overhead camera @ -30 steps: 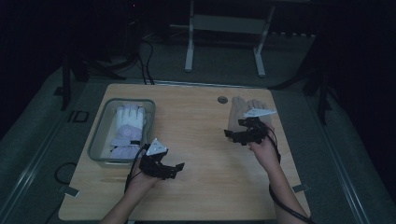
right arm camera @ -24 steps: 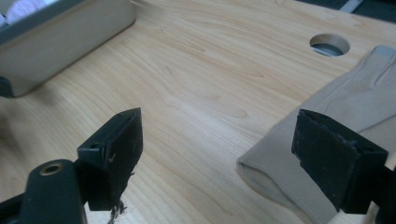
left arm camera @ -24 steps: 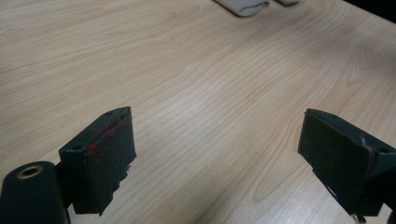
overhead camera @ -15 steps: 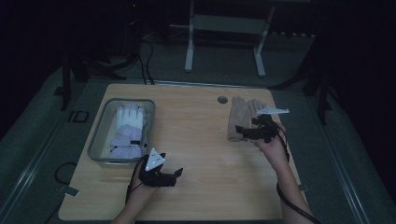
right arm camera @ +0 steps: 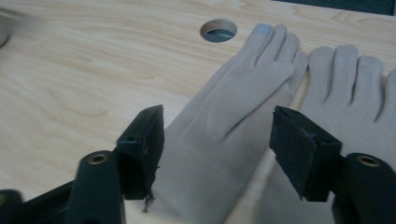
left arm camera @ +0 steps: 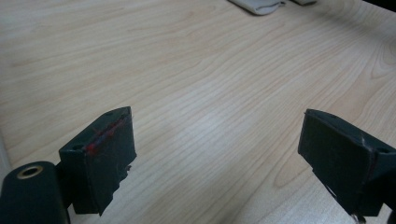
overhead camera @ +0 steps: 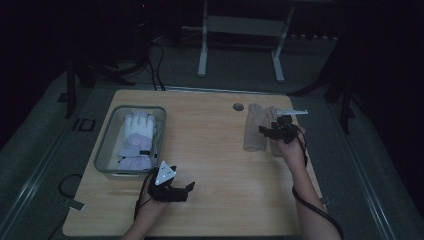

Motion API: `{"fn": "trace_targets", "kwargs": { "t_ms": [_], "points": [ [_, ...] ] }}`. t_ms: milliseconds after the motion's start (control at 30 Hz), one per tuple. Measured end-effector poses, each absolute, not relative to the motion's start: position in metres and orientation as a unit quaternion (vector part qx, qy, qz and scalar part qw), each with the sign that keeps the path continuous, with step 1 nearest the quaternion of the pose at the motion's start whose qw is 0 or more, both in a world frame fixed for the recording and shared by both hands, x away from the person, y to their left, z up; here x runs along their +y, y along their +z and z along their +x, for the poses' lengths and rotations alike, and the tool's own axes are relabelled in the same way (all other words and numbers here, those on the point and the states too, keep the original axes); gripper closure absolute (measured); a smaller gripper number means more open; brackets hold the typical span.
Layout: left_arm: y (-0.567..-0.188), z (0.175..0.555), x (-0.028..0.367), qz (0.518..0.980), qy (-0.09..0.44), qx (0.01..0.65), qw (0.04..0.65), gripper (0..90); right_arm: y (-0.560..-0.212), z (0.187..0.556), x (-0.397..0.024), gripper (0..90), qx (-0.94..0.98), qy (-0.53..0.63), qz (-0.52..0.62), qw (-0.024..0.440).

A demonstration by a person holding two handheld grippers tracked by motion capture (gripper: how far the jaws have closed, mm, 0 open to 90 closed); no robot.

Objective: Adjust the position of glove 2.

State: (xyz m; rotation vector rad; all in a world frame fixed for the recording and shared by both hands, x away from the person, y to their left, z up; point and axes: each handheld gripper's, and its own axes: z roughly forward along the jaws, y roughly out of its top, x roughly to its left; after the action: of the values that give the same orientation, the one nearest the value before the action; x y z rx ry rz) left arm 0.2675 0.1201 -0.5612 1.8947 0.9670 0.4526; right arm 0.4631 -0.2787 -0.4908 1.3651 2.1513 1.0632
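**tabletop_tom:** So what's the right gripper (overhead camera: 268, 131) actually over? All I can make out from the high view is something pale on the right side of the table (overhead camera: 220, 155).

**glovebox_99:** Pair of beige gloves. They lie flat, side by side, palms down, fingers pointing to the far edge of the table, just beside the round hole (overhead camera: 238, 107) in the wood. In the right gripper view the left glove (right arm camera: 233, 107) is the one between the jaws, around its cuff end. It's a thin knit, smooth, with a ribbed band at the wrist and a greyish patch on one fingertip. The right glove (right arm camera: 355, 88) sits next to it, its fingers close to the other's, maybe just touching.

**tabletop_tom:** Clamped on it yet?

**glovebox_99:** Nope. The jaws have just been closing, but they stand apart on either side of the cuff, and I see no pads pressing the fabric.

**tabletop_tom:** And the other hand?

**glovebox_99:** Left gripper (overhead camera: 187, 192) is down at the near edge, low over bare wood, jaws wide apart with nothing between them. Just behind it there's a clear bin (overhead camera: 107, 150) with a white glove (overhead camera: 137, 127) and something lilac (overhead camera: 134, 155) in it, well apart from the beige pair.
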Motion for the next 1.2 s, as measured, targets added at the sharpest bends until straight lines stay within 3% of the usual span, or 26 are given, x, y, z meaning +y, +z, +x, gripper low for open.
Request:
{"fn": "trace_targets", "kwargs": {
  "t_ms": [500,567,700,933,1033,1067,1100,1200],
  "points": [
    [-0.558,0.265,0.122,0.768,0.185,0.387,0.476,6.2,-0.522,0.514,-0.252,34.5,0.762,0.310,0.523,0.222],
    [-0.558,0.263,0.119,0.770,0.192,0.382,0.473,2.0,-0.532,0.522,-0.250,31.1,0.758,0.296,0.535,0.227],
    [-0.558,0.263,0.118,0.772,0.199,0.381,0.469,2.0,-0.541,0.531,-0.247,28.9,0.755,0.293,0.545,0.217],
    [-0.556,0.262,0.121,0.762,0.196,0.386,0.481,2.1,-0.547,0.533,-0.239,33.9,0.769,0.263,0.535,0.231],
    [-0.555,0.260,0.120,0.762,0.200,0.380,0.484,2.1,-0.546,0.530,-0.238,56.6,0.770,0.272,0.530,0.228],
    [-0.555,0.260,0.120,0.762,0.200,0.380,0.484,2.1,-0.546,0.530,-0.238,56.6,0.770,0.272,0.530,0.228],
    [-0.555,0.260,0.119,0.765,0.199,0.379,0.481,2.1,-0.546,0.528,-0.236,68.5,0.770,0.275,0.530,0.225],
    [-0.555,0.260,0.119,0.765,0.198,0.379,0.482,2.1,-0.545,0.526,-0.236,77.8,0.760,0.279,0.544,0.221]
  ]
}}
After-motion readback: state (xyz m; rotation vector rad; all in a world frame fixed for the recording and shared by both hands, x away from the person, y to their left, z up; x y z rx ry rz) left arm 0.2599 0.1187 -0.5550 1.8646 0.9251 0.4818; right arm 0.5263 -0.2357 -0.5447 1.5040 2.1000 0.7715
